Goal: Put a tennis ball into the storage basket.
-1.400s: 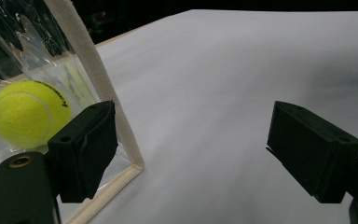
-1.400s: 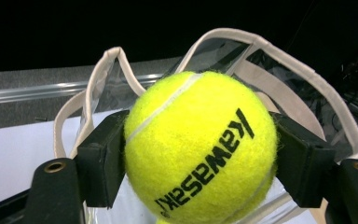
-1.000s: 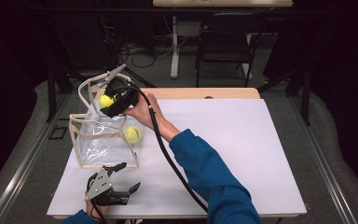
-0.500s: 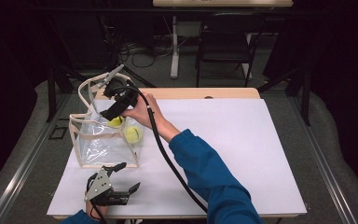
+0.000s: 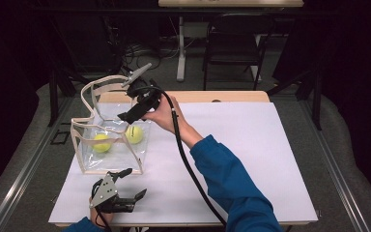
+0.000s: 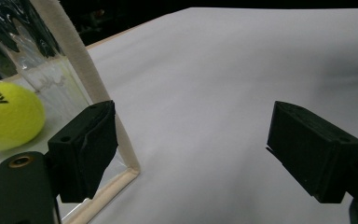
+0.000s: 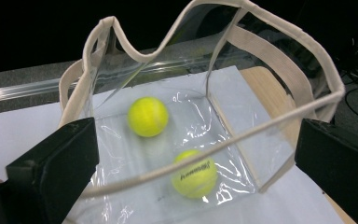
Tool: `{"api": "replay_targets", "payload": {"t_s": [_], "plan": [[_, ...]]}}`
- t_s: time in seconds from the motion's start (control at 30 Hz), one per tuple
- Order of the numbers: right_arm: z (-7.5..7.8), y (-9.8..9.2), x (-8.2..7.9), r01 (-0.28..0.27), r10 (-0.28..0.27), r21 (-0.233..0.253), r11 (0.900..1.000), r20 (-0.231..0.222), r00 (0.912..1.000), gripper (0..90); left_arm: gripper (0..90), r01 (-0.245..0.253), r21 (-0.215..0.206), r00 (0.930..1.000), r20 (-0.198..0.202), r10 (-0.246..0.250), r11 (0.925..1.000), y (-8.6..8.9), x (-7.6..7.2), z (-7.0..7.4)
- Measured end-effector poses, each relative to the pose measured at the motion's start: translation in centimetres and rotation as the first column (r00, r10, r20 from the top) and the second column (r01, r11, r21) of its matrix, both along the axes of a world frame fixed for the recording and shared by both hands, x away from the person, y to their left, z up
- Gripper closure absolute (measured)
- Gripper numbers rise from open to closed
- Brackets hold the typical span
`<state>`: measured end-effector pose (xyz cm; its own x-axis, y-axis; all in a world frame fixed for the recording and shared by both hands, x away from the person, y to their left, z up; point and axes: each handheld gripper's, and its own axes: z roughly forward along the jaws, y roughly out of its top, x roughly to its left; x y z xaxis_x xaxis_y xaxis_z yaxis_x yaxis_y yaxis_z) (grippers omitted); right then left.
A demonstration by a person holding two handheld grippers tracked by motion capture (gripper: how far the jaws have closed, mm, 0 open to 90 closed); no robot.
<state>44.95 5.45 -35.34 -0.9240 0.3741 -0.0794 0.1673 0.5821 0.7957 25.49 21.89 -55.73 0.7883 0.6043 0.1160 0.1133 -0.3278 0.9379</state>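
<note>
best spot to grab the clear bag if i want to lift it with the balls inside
Grip the clear bag by its cream handle loop, coming from above. The loop stands upright over the open top, so a lift there keeps both tennis balls on the bottom; the thin plastic walls would likely buckle.

Blue sleeve (image 5: 232,183); black grippers, square blocky jaws, grey three-cornered plates, thick black cable (image 5: 188,164).

Black lettering on the tennis ball (image 7: 194,178) lying nearer inside the clear bag (image 7: 242,154), too blurred in the right gripper view to spell out. Same kind of black print on a tennis ball (image 6: 8,115) seen through the bag wall in the left gripper view, cut off at the frame edge, only a few letters showing, unreadable as a word.
</note>
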Motion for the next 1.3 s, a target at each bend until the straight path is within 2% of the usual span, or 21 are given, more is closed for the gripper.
{"api": "replay_targets", "payload": {"t_s": [0.07, 0.43, 0.7, 1.3], "plan": [[0.0, -1.1, -0.2, 0.007, -0.007, 0.005, 1.000, -0.002, 1.0000, 0.0, 16.0, 0.001, 0.001, 1.0000, 0.000, -0.001, 1.0000, 0.0, 0.1, 0.0], [-0.7, -4.7, -0.3, 0.037, -0.037, 0.012, 0.999, -0.006, 0.9993, 0.0, 16.0, -0.002, 0.008, 1.0000, -0.003, 0.002, 1.0000, -0.2, 0.1, -0.1], [-1.4, -6.1, -0.7, 0.045, -0.045, 0.004, 0.999, -0.003, 0.9990, 0.0, 16.0, 0.001, 0.008, 1.0000, -0.004, -0.001, 1.0000, -0.1, 0.1, -0.1], [-4.5, -9.3, -2.0, 0.063, -0.064, -0.040, 0.997, -0.021, 0.9977, 0.0, 16.0, 0.002, 0.009, 1.0000, -0.001, -0.002, 1.0000, -0.1, 0.0, -0.1]]}}
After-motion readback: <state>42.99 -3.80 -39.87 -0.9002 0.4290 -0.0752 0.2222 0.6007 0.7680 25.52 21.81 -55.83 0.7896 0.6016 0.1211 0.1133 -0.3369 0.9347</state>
